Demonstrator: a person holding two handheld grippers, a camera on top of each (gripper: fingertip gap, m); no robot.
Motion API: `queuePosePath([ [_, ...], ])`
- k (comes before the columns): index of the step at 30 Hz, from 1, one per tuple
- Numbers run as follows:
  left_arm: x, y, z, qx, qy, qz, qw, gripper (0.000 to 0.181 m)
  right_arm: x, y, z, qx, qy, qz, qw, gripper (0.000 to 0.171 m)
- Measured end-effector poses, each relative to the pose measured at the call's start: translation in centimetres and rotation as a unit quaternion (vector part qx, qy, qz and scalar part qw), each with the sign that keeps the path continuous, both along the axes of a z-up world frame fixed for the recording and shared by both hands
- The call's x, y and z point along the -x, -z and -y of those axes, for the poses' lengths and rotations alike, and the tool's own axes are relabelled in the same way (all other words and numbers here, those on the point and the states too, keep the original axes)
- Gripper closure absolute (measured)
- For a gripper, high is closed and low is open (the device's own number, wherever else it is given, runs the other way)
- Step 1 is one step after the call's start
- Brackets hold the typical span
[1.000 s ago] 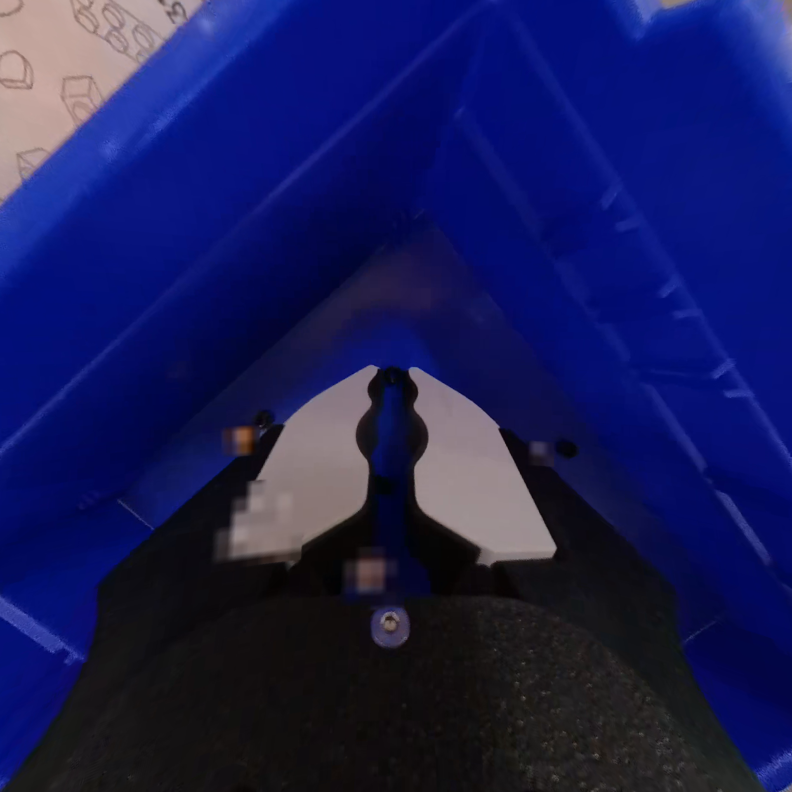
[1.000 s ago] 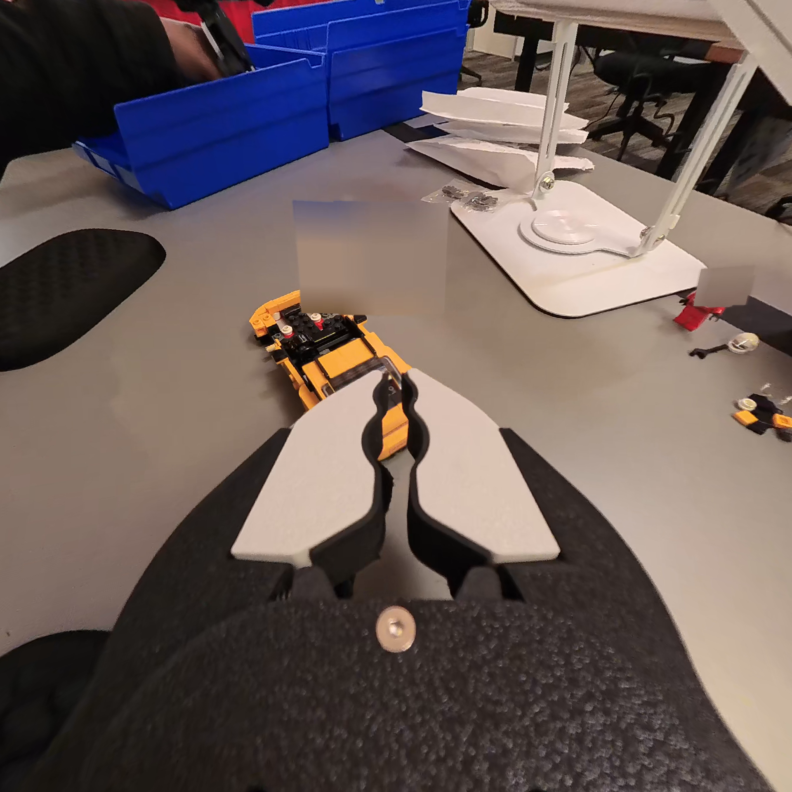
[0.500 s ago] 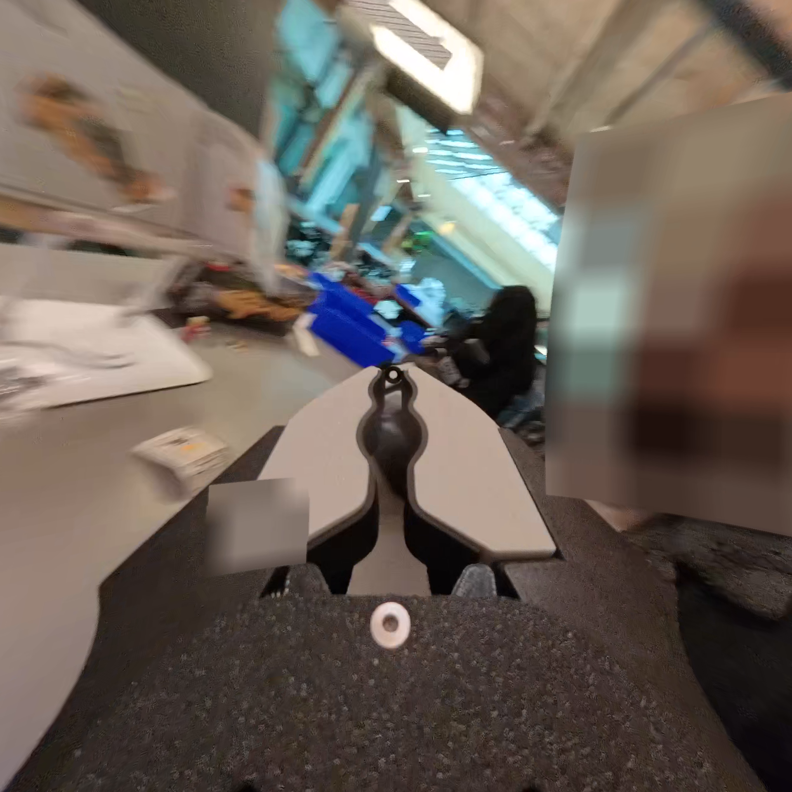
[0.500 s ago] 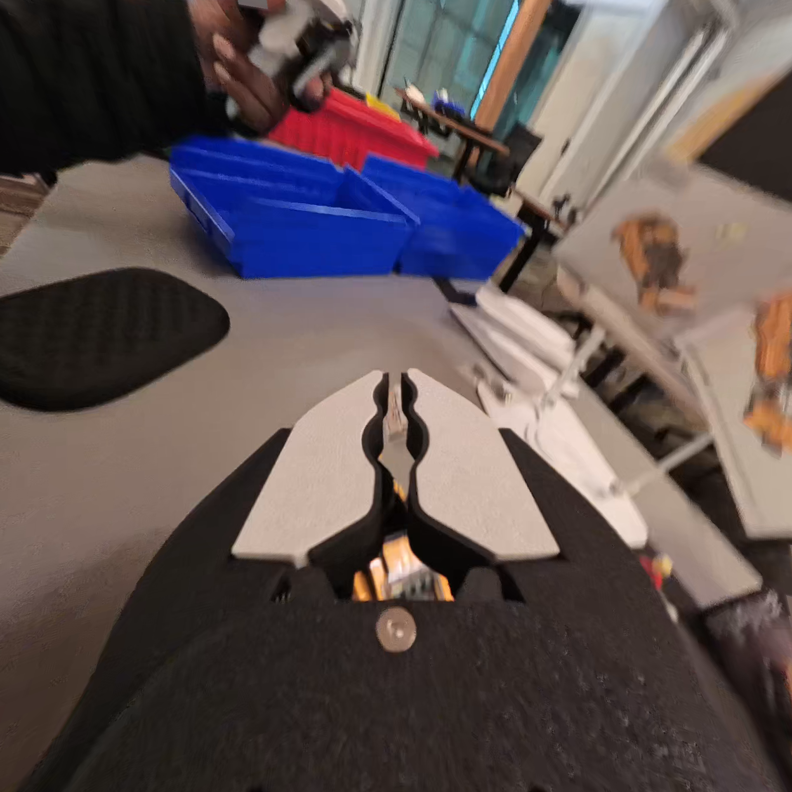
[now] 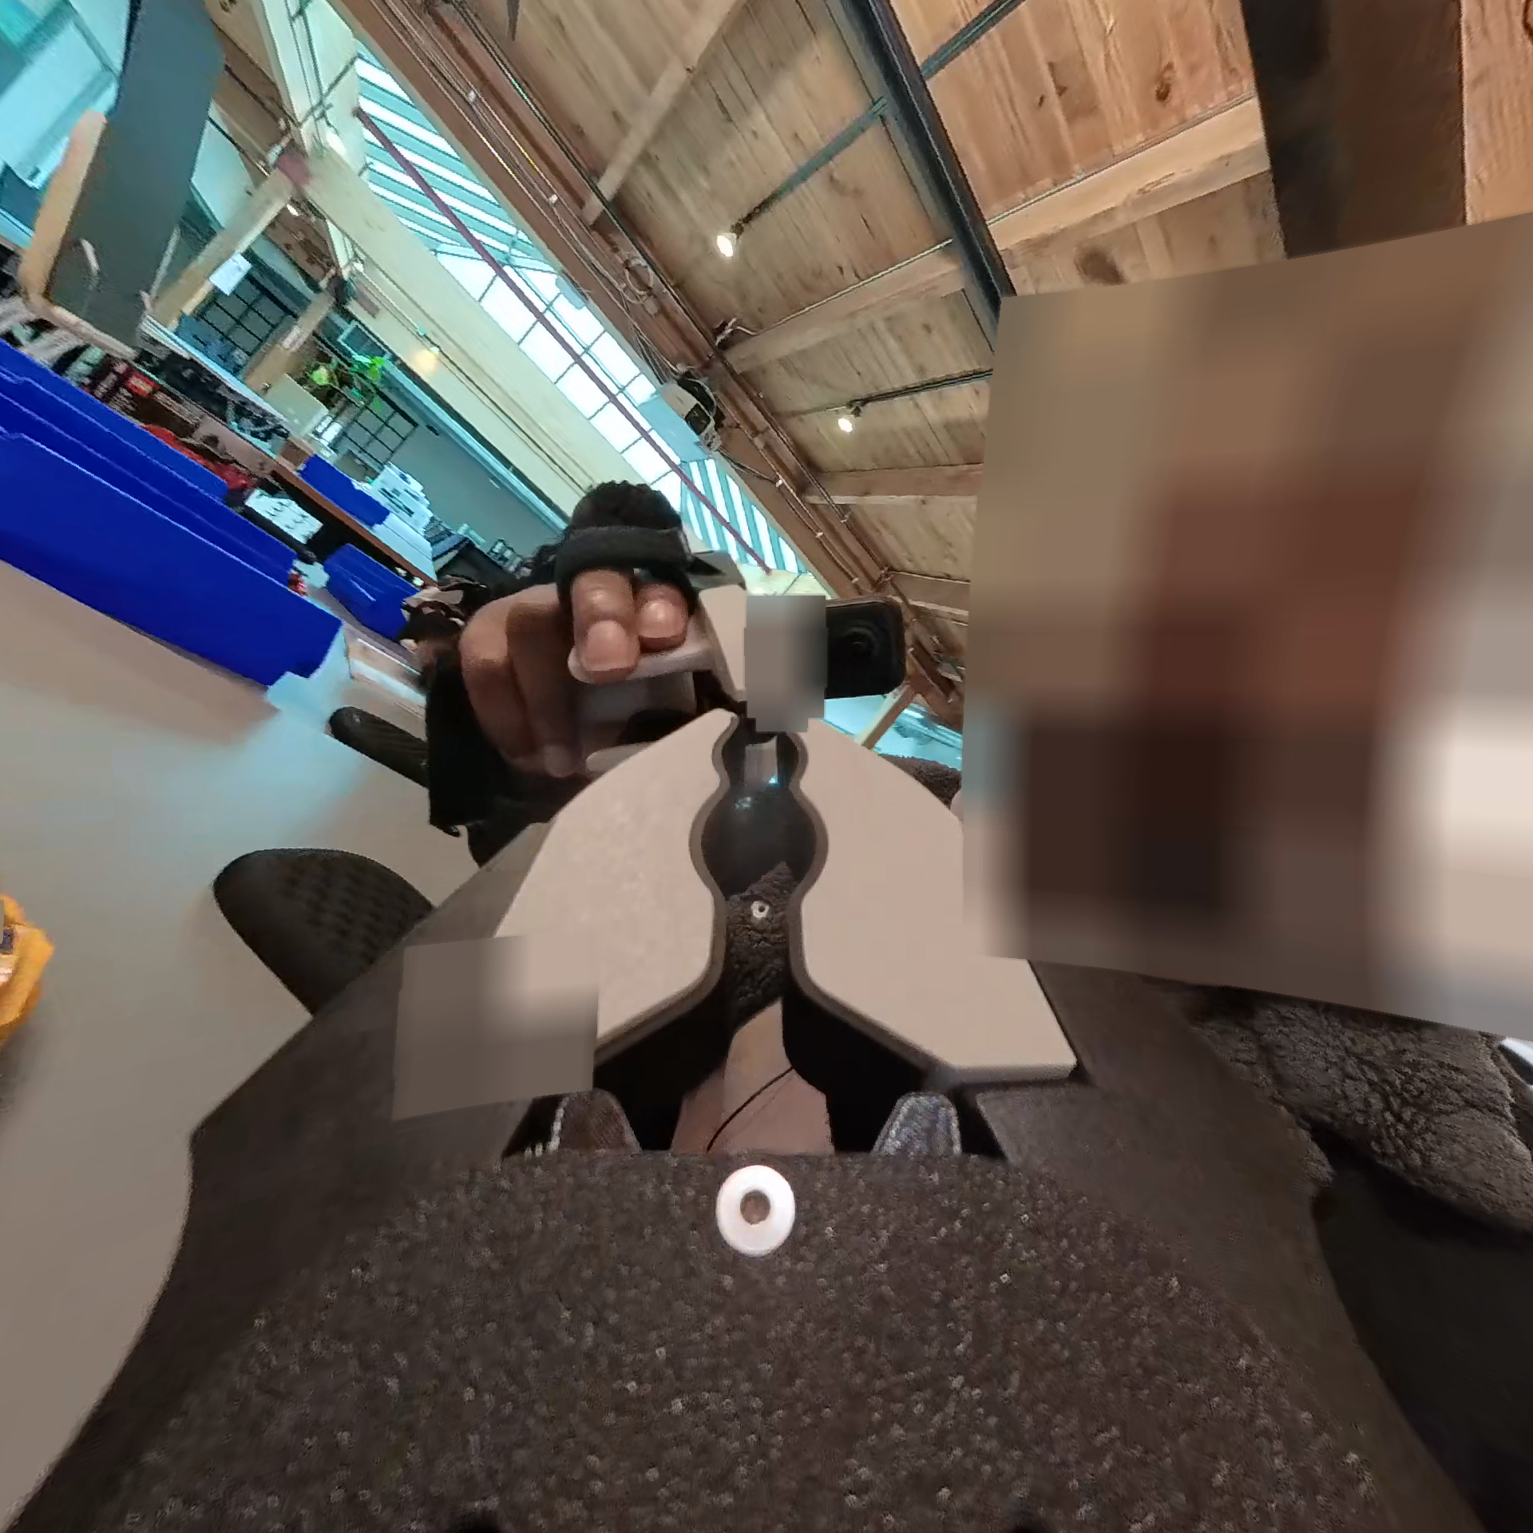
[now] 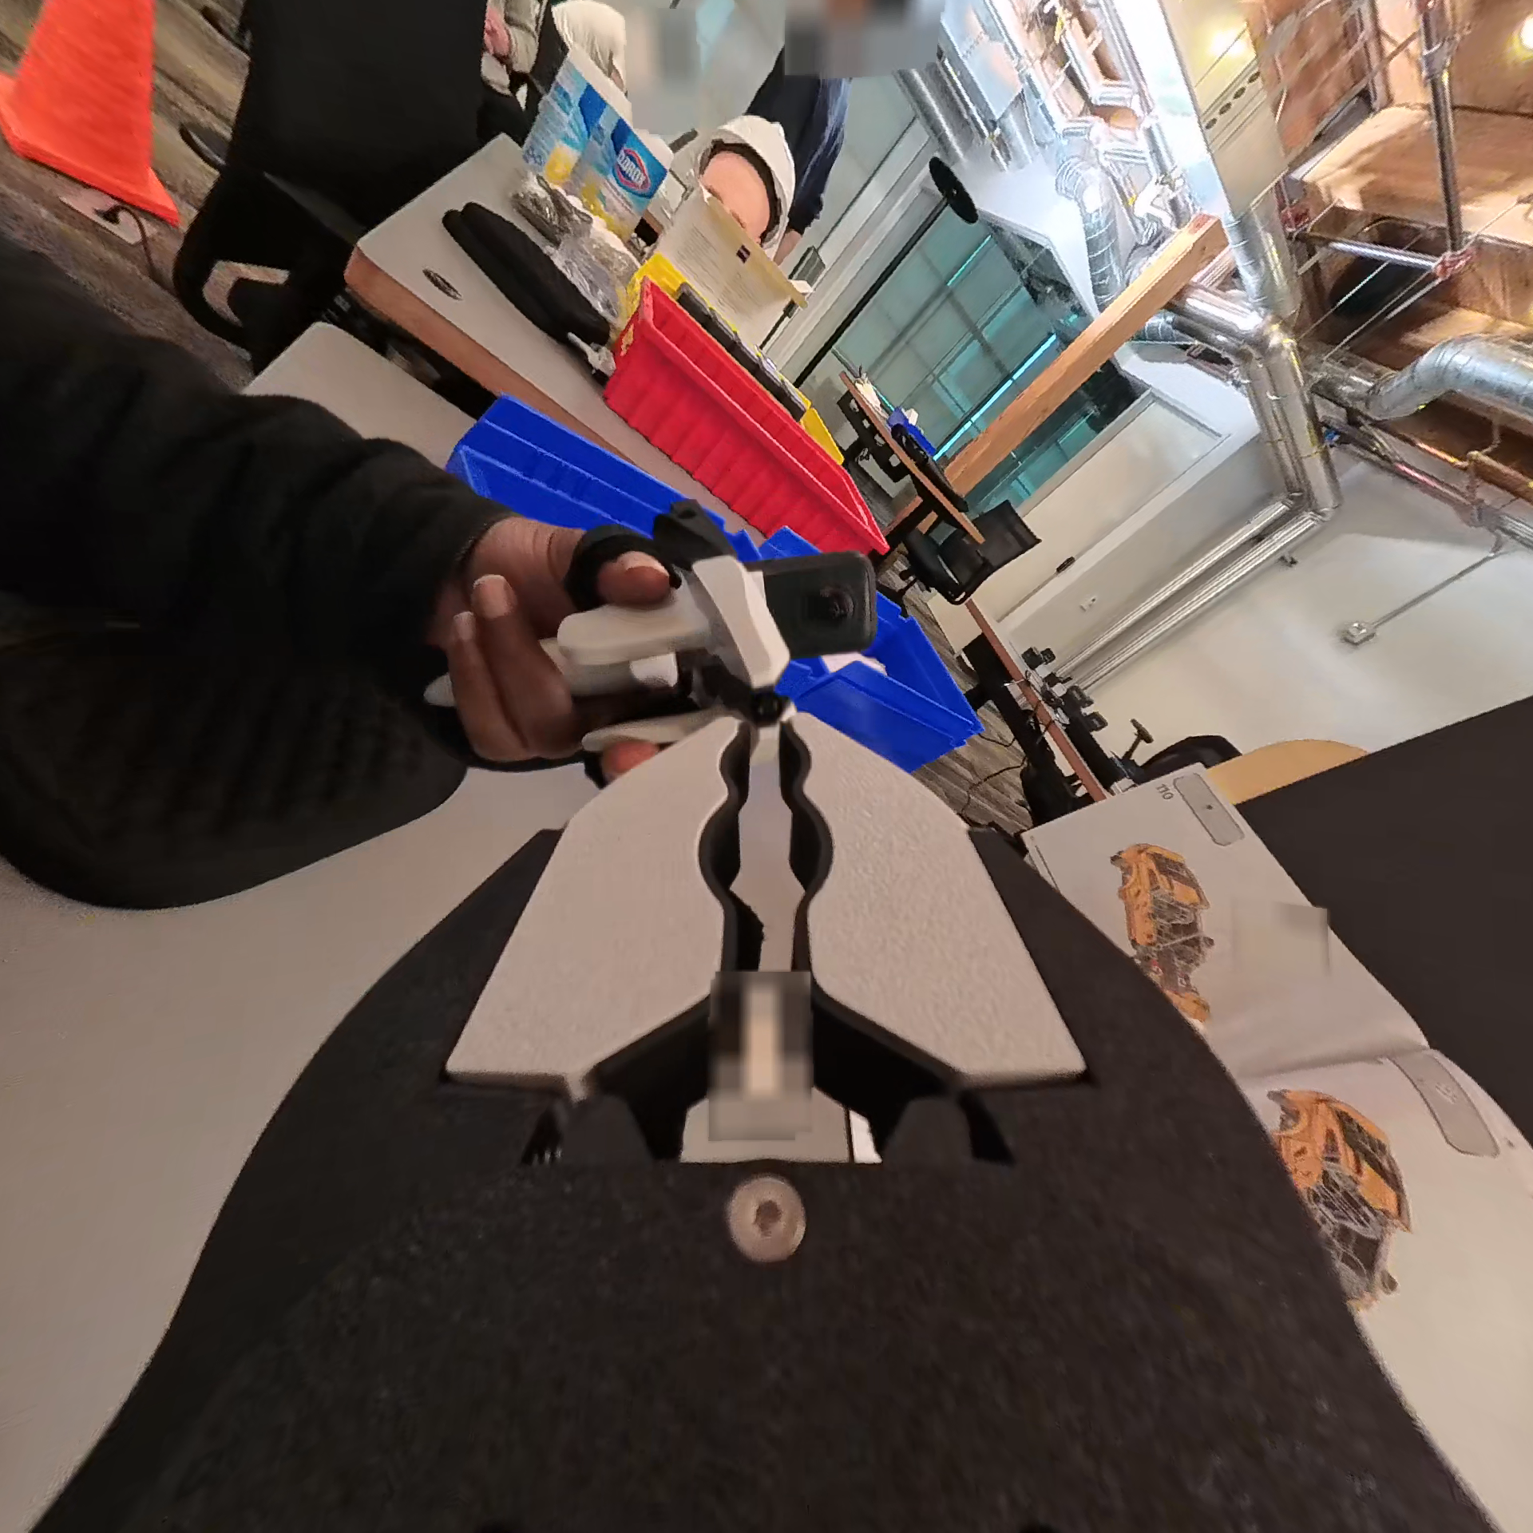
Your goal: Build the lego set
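Observation:
My left gripper (image 5: 759, 734) is raised off the table, tilted up, and shut on a small black piece (image 6: 767, 709) at its tips. My right gripper (image 6: 763, 738) faces it tip to tip, its jaws closed to a thin slit with nothing clearly between them. In the right wrist view a hand (image 6: 514, 664) in a black sleeve holds the left gripper. In the left wrist view another hand (image 5: 531, 672) holds the right gripper. A corner of the orange lego car (image 5: 17, 970) shows on the grey table (image 5: 124, 788) at the far left.
Blue bins (image 5: 124, 539) stand along the table's far side, with a red bin (image 6: 730, 431) behind them. The open instruction booklet (image 6: 1161, 929) with orange car pictures stands at the right. Black pads (image 5: 323, 921) lie on the table. People sit at desks farther off. Both grippers' tips are close together, under 4 cm apart.
My left gripper came up out of the blue bin with the small black piece and swung round. My right gripper rose off the orange car, and the two now meet tip to tip.

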State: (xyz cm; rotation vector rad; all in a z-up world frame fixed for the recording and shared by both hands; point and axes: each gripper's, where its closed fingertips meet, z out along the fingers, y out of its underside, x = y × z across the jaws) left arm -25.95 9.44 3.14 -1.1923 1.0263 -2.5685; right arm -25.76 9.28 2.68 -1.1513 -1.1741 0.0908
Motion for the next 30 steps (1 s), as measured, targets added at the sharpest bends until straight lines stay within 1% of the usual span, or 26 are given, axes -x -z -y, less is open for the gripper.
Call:
queuePosePath([
  [6,-1.3,0.7,0.9,0.014,0.024,-0.004,1.000,0.174,-0.4,0.8,-0.1,0.003,0.013,0.011,1.000,0.163],
  [11,-1.6,1.0,0.8,0.020,0.028,-0.008,0.999,0.174,-0.7,1.1,-0.3,0.005,0.020,0.015,1.000,0.164],
  [14,-2.1,1.7,0.4,0.022,0.023,-0.024,0.999,0.174,-1.4,1.8,-0.5,0.034,0.027,0.021,0.999,0.164],
  [16,-2.7,2.7,-0.7,0.014,-0.009,-0.048,0.999,0.173,-3.1,1.8,-0.4,0.056,0.033,0.008,0.998,0.164],
  [19,-3.0,5.2,-2.8,-0.030,-0.069,-0.100,0.992,0.172,-9.3,2.7,-1.2,0.111,0.096,0.018,0.989,0.164],
  [22,-3.2,8.3,-4.7,-0.083,-0.124,-0.152,0.977,0.173,-17.1,6.0,-1.8,0.197,0.172,0.046,0.964,0.164],
  [25,-3.7,10.7,-5.7,-0.093,-0.145,-0.180,0.968,0.172,-22.7,11.9,-1.3,0.315,0.215,0.084,0.921,0.164],
  [27,-3.8,11.6,-5.7,-0.085,-0.137,-0.192,0.968,0.171,-23.9,15.9,-0.4,0.388,0.211,0.106,0.891,0.164],
  [30,-4.0,13.1,-5.9,-0.095,-0.143,-0.212,0.962,0.171,-24.0,20.1,0.0,0.442,0.200,0.140,0.863,0.164],
])
